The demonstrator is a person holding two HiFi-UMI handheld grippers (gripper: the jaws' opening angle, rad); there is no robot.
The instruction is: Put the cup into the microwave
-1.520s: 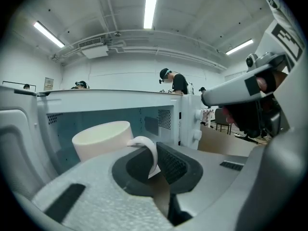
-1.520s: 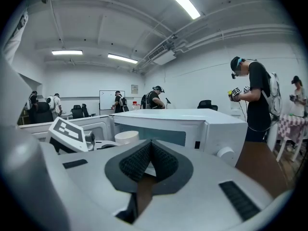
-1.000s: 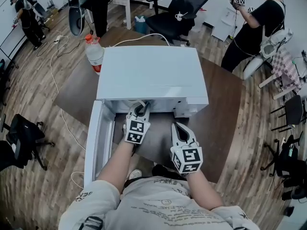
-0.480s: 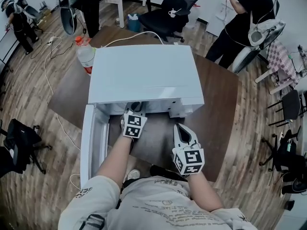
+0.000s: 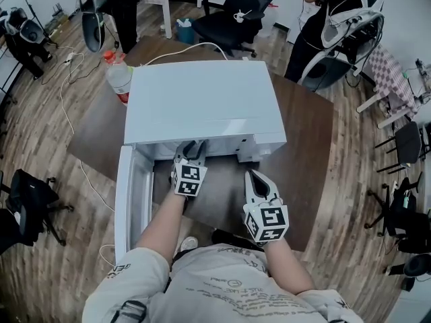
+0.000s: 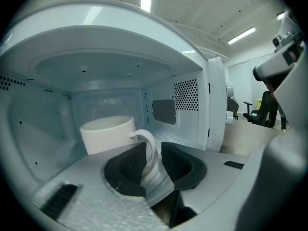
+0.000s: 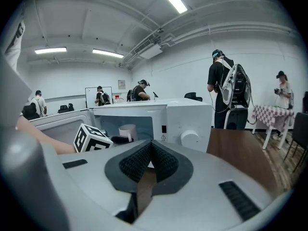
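Closest to the person, the right gripper (image 5: 254, 179) hangs over the brown table (image 5: 306, 147) in front of the microwave's control side. Its dark ribbed pads (image 7: 166, 161) are pressed together at the tips, and nothing sits between them.

A little further forward, the left gripper (image 5: 192, 148) reaches into the mouth of the white microwave (image 5: 202, 103). Its jaws are only narrowly apart, pinching the handle (image 6: 150, 146) of the white cup (image 6: 108, 134). The loop of the handle runs down between the two black pads (image 6: 126, 165), which touch it on either side.

The cup stands upright just beyond the jaw tips, inside the pale cavity, with the perforated side wall (image 6: 185, 94) to its right. I cannot tell whether its base rests on the cavity floor. From the right gripper's side, the cup (image 7: 127, 131) shows through the open front, beside the left gripper's marker cube (image 7: 92, 138).

The microwave door (image 5: 131, 194) is swung wide open to the left. Past the microwave's far left corner stands a plastic bottle (image 5: 119, 78) with a red cap. Beyond the table are a black office chair (image 5: 242, 9) and people standing on the wooden floor (image 5: 47, 133).
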